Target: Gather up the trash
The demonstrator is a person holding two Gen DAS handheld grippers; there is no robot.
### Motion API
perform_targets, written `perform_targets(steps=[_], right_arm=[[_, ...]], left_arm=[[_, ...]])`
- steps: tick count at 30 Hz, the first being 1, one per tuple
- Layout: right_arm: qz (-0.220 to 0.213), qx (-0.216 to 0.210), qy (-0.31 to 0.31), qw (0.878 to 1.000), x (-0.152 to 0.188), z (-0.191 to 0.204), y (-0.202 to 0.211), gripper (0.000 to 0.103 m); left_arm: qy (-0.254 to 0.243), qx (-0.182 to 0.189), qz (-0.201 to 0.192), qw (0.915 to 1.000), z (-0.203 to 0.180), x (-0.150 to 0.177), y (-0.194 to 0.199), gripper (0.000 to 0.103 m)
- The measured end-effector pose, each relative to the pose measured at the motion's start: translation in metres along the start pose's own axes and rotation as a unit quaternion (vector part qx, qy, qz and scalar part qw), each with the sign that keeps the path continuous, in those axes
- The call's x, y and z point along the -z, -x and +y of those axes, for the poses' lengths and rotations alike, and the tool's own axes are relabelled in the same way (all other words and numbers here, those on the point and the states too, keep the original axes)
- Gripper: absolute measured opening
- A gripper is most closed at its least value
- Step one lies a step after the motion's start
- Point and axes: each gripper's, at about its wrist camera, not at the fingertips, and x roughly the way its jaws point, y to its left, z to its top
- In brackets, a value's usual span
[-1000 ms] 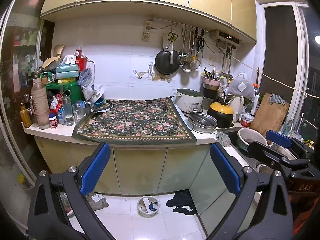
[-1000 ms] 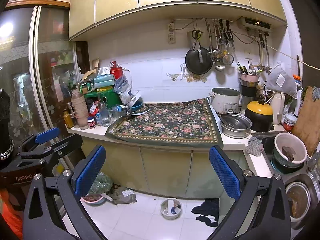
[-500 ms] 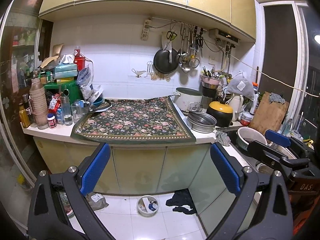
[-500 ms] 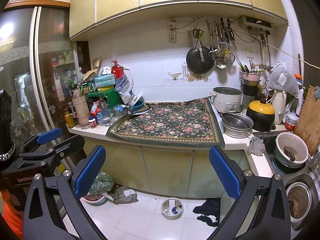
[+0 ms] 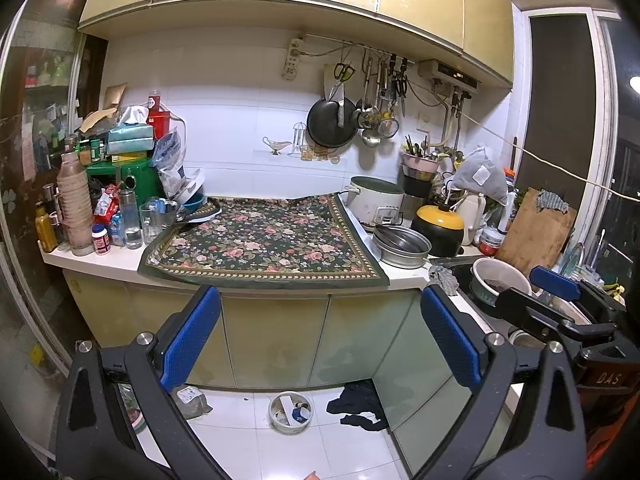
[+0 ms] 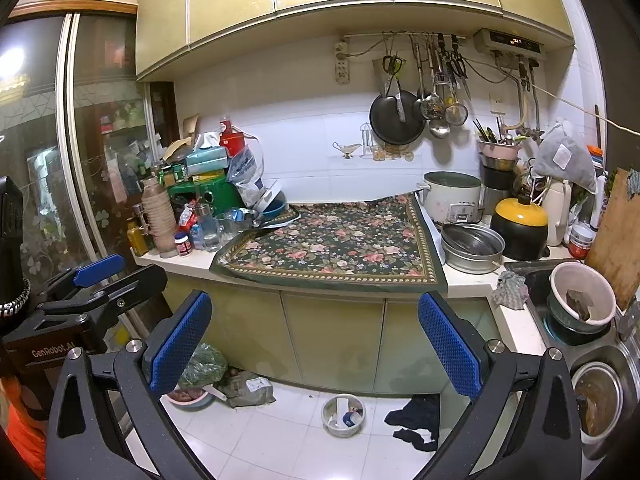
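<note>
Blue-padded left gripper and right gripper, both agape, empty.

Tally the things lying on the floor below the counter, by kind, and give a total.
Bowls: 2 (white bowl, pink bowl)
Bags: 2 (green bag, grey bag)
Cloths: 1 (dark cloth)
Total: 5
</note>
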Motion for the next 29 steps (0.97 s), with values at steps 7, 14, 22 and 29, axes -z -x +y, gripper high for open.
perform_targets(steps=[7, 14, 22, 29], right_arm=[[0.000, 0.000, -0.001, 1.000, 0.000, -0.001, 0.000, 0.103], [0.002, 0.005, -0.006, 1.000, 0.002, 0.000, -0.001, 0.103], [0.003, 0.006, -0.008, 1.000, 0.003, 0.000, -0.002, 0.103], [0.008, 0.010, -0.013, 1.000, 0.006, 0.000, -0.004, 0.103]], left_arm=[[-0.001, -0.003, -0.002, 1.0000, 0.000, -0.001, 0.000, 0.101], [0.000, 0.001, 0.002, 1.0000, -0.003, -0.002, -0.001, 0.101], [0.002, 0.002, 0.007, 1.0000, -0.004, -0.002, -0.003, 0.101], [0.001, -0.001, 0.017, 0.9998, -0.001, -0.005, -0.017, 0.101]])
